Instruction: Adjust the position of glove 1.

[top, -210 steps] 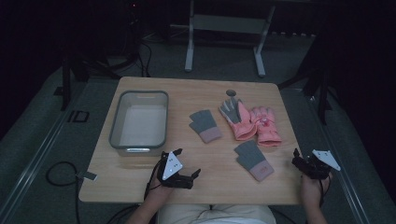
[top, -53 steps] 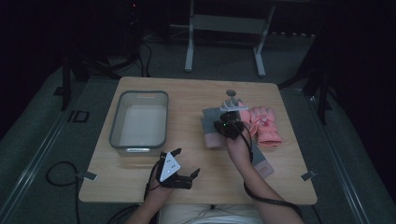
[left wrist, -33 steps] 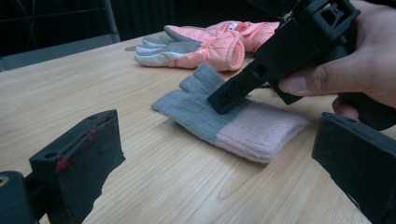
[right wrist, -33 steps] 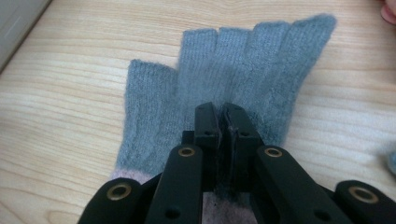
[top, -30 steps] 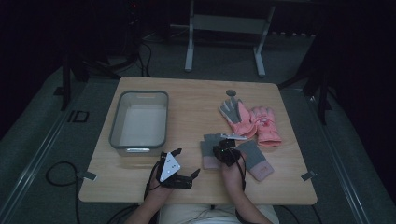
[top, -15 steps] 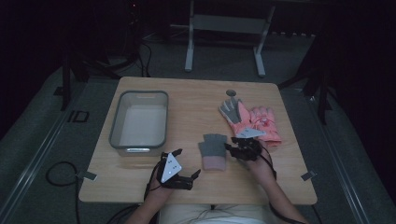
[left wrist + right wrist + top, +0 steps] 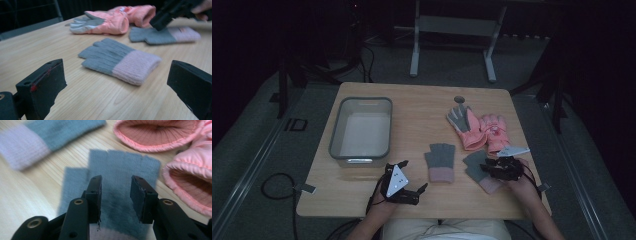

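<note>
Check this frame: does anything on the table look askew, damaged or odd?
Nothing stands out. Two grey knit gloves lie flat, the pink pair sits beside them, and the bin stands square. The right gripper, jaws apart, is over the righthand knit glove.

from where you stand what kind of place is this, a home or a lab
Most likely a lab or recording room, not a home: a bare wooden table stands alone on grey carpet in a dark room, cables trail across the floor, and metal stand legs rise behind it.
</note>
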Demonstrator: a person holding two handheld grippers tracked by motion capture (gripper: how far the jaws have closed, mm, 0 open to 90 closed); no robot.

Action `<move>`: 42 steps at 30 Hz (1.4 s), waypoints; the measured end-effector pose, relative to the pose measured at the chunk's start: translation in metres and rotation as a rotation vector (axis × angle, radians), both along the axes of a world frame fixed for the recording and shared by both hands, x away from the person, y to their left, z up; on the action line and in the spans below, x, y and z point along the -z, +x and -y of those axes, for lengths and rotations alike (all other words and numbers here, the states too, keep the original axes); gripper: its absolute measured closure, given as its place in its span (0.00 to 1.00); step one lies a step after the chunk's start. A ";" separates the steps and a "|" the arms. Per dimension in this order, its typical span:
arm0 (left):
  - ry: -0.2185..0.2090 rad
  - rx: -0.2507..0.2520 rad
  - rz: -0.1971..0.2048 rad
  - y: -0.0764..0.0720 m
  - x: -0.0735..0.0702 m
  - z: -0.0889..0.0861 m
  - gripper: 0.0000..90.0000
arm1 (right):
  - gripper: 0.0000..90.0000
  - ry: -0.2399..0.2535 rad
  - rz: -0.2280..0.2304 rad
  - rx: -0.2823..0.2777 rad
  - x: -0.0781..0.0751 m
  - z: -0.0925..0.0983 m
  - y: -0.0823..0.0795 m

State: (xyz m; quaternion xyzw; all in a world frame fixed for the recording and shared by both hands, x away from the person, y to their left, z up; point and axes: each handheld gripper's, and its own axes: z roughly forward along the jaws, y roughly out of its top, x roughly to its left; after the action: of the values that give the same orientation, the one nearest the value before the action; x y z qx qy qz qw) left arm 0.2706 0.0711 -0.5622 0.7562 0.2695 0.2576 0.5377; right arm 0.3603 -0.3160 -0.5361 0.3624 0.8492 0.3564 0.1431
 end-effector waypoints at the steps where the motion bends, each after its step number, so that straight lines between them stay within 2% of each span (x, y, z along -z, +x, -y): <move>1: 0.007 -0.005 0.010 -0.001 0.000 0.001 0.01 | 0.68 0.009 0.000 -0.019 0.002 0.000 0.000; 2: 0.036 0.003 0.023 -0.001 0.000 0.002 0.01 | 0.67 0.023 -0.018 -0.034 0.005 0.000 0.001; 3: 0.024 0.000 0.012 -0.002 0.000 0.002 0.01 | 0.67 -0.019 -0.027 -0.039 0.010 -0.002 0.002; 4: 0.015 0.000 0.013 -0.001 0.000 0.002 0.01 | 0.68 -0.015 -0.006 -0.045 0.012 -0.002 0.001; 5: 0.017 0.004 0.003 -0.001 0.000 0.001 0.01 | 0.70 -0.008 -0.020 -0.028 0.011 -0.002 0.001; 6: -0.003 -0.001 -0.009 0.000 0.000 0.000 0.01 | 0.73 -0.021 -0.023 -0.022 0.010 -0.003 0.000; 7: 0.002 -0.005 -0.004 0.001 0.000 -0.001 0.01 | 0.76 -0.033 -0.011 -0.027 0.010 -0.004 -0.001; 9: -0.022 -0.013 -0.031 0.002 0.000 -0.003 0.01 | 0.85 -0.021 -0.022 -0.010 0.010 -0.005 0.000; 12: -0.019 -0.017 -0.025 0.001 0.000 -0.002 0.01 | 0.88 -0.004 -0.035 0.002 0.011 -0.004 0.001; 13: -0.024 -0.008 -0.019 0.001 0.000 -0.003 0.01 | 0.94 -0.017 -0.035 0.017 0.009 -0.007 0.001; 14: -0.042 -0.014 -0.037 0.002 0.000 -0.004 0.01 | 0.94 -0.016 -0.039 0.023 0.009 -0.008 0.000; 15: -0.050 -0.042 -0.026 0.002 0.000 -0.004 0.01 | 0.95 -0.005 -0.054 0.043 0.008 -0.009 0.001; 16: -0.007 -0.003 0.002 0.001 0.000 -0.002 0.01 | 0.95 -0.005 -0.058 0.064 0.006 -0.011 0.000; 17: -0.026 -0.015 -0.009 0.000 0.000 -0.002 0.01 | 0.95 -0.001 -0.057 0.083 0.003 -0.013 -0.002; 18: -0.026 -0.015 -0.009 0.000 0.000 -0.002 0.01 | 0.95 0.023 -0.069 0.102 0.000 -0.014 -0.005; 19: -0.006 0.010 -0.004 0.001 0.000 -0.001 0.01 | 0.95 0.027 -0.056 0.121 -0.005 -0.017 -0.008; 20: -0.040 -0.006 -0.022 0.001 0.000 -0.003 0.01 | 0.95 0.028 -0.044 0.146 -0.011 -0.019 -0.012; 21: -0.066 -0.026 -0.013 0.001 0.000 -0.004 0.01 | 0.95 0.051 -0.054 0.161 -0.018 -0.021 -0.015; 22: -0.043 -0.013 -0.017 0.003 0.000 -0.004 0.01 | 0.95 0.051 -0.028 0.178 -0.027 -0.023 -0.020; 23: -0.052 -0.016 -0.021 0.003 0.000 -0.006 0.01 | 0.95 0.043 0.003 0.202 -0.035 -0.026 -0.024; 24: -0.063 -0.029 -0.013 0.003 0.000 -0.006 0.01 | 0.95 0.068 -0.013 0.208 -0.043 -0.026 -0.026; 25: -0.055 -0.013 -0.012 0.003 0.000 -0.005 0.01 | 0.95 0.092 -0.016 0.230 -0.050 -0.027 -0.029; 26: -0.055 -0.013 -0.012 0.003 0.000 -0.005 0.01 | 0.95 0.092 0.013 0.262 -0.056 -0.029 -0.032; 27: -0.041 -0.018 -0.004 0.002 0.000 -0.003 0.01 | 0.95 0.087 0.022 0.275 -0.061 -0.030 -0.034; 28: -0.037 -0.009 -0.001 0.002 0.000 -0.003 0.01 | 0.95 0.102 0.008 0.286 -0.063 -0.031 -0.034; 29: -0.035 -0.008 0.003 0.001 0.000 -0.002 0.01 | 0.95 0.102 0.022 0.311 -0.064 -0.032 -0.035; 30: -0.030 -0.012 0.003 0.001 0.000 -0.002 0.01 | 0.95 0.080 0.032 0.327 -0.063 -0.035 -0.035; 32: -0.031 -0.011 -0.001 0.001 0.000 -0.002 0.01 | 0.95 0.108 0.006 0.347 -0.060 -0.035 -0.035; 33: -0.035 -0.015 -0.006 0.002 0.000 -0.003 0.01 | 0.95 0.096 0.017 0.368 -0.058 -0.035 -0.035; 35: -0.041 -0.015 -0.012 0.003 0.000 -0.004 0.01 | 0.95 0.094 0.009 0.376 -0.057 -0.035 -0.035; 36: -0.052 -0.019 -0.020 0.004 0.000 -0.005 0.01 | 0.95 0.110 0.004 0.390 -0.056 -0.034 -0.034; 37: -0.054 -0.019 -0.022 0.004 0.000 -0.005 0.01 | 0.95 0.094 0.018 0.416 -0.053 -0.035 -0.035; 39: -0.054 -0.019 -0.021 0.004 0.000 -0.006 0.01 | 0.95 0.117 -0.006 0.418 -0.048 -0.036 -0.035; 42: -0.053 -0.020 -0.020 0.004 0.000 -0.005 0.01 | 0.95 0.093 -0.004 0.436 -0.041 -0.038 -0.034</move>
State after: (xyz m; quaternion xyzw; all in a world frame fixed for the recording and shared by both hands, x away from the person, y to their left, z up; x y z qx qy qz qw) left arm 0.2741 0.0764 -0.5623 0.7413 0.2893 0.2482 0.5524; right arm 0.3261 -0.2779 -0.4951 0.5444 0.7336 0.3552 0.1983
